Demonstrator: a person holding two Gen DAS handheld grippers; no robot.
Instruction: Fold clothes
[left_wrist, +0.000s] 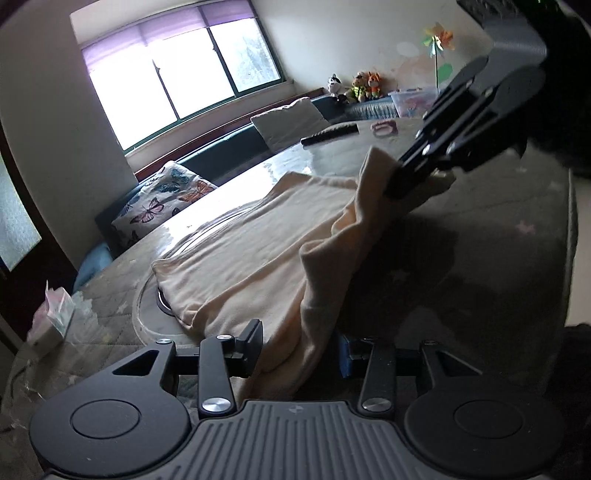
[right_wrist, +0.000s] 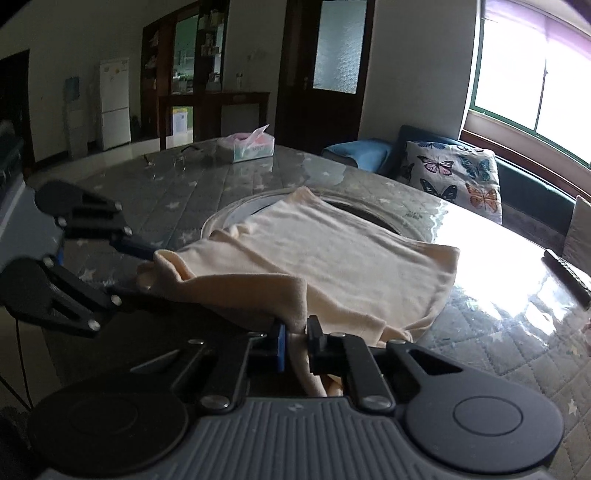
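Observation:
A cream garment (left_wrist: 258, 251) (right_wrist: 343, 258) lies on a table with a grey quilted star-pattern cover (left_wrist: 498, 221) (right_wrist: 177, 192), partly over a round glass turntable. My right gripper (right_wrist: 297, 343) is shut on a bunched edge of the garment and holds that edge raised off the table; in the left wrist view the right gripper (left_wrist: 410, 181) shows at the upper right with the cloth hanging from it. My left gripper (left_wrist: 299, 347) (right_wrist: 144, 273) has its jaws apart, and a loose fold of the garment lies between its fingers at the near edge.
A tissue box (left_wrist: 51, 317) (right_wrist: 251, 146) stands near one table edge, and a dark remote control (left_wrist: 328, 134) (right_wrist: 567, 275) near another. A small pink object (left_wrist: 384, 127) lies beyond it. A bench with a butterfly cushion (left_wrist: 162, 203) (right_wrist: 454, 177) runs under the window.

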